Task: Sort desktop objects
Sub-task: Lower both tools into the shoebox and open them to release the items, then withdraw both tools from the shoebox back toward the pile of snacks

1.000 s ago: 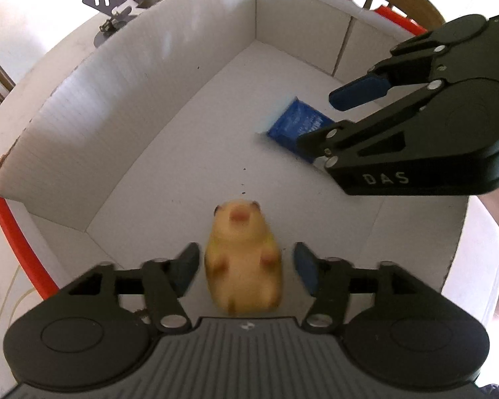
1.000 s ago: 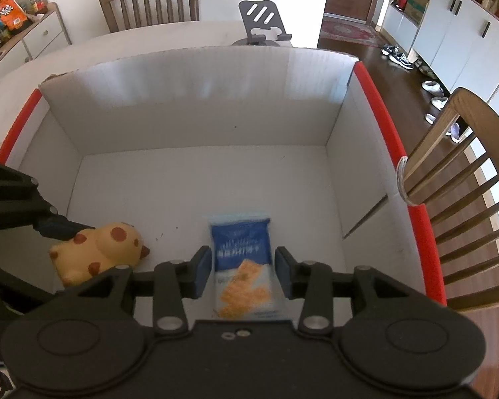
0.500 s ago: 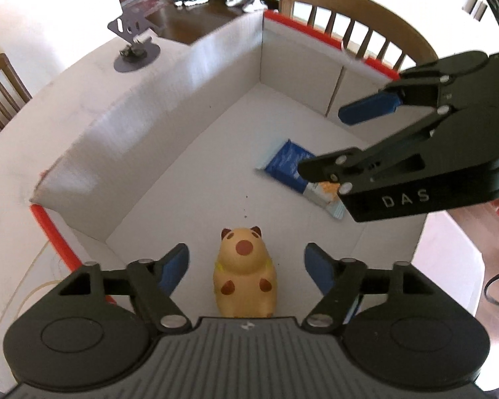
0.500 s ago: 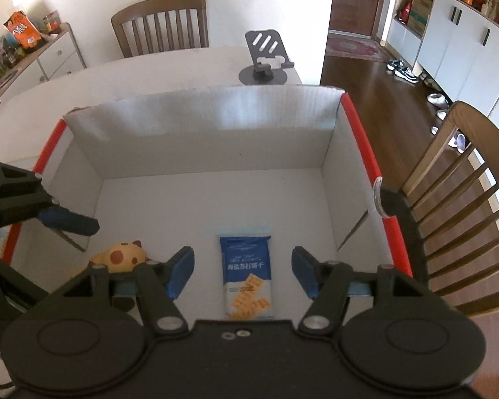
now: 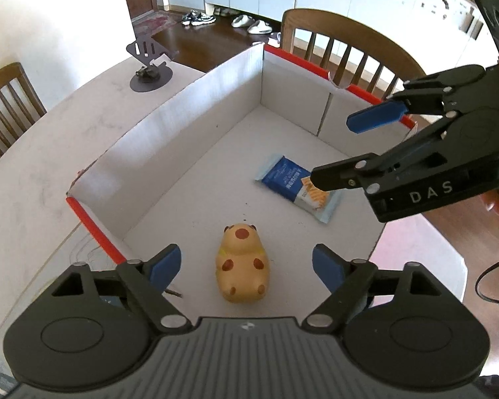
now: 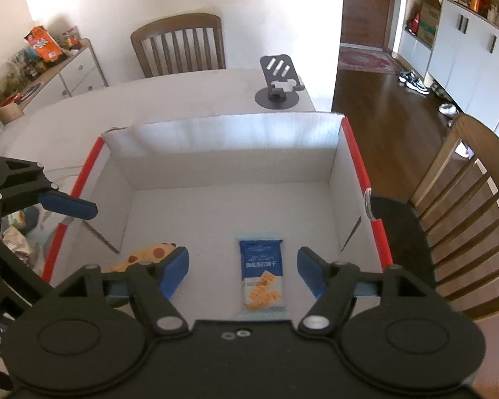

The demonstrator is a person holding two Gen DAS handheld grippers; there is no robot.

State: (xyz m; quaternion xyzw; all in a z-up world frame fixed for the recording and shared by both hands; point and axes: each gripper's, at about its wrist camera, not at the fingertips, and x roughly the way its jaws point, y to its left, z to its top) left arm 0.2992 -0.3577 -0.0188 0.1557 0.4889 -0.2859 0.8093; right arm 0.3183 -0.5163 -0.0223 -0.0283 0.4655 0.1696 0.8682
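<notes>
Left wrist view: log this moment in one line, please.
left gripper: open, empty | right gripper: open, empty | yellow spotted hamster toy: in white cardboard box | blue cracker packet: in box, apart from toy

A white table carries an open white cardboard box with red-edged flaps. A dark phone stand rests on the tabletop just beyond the box's far wall, near the table's corner, apart from the box.
</notes>
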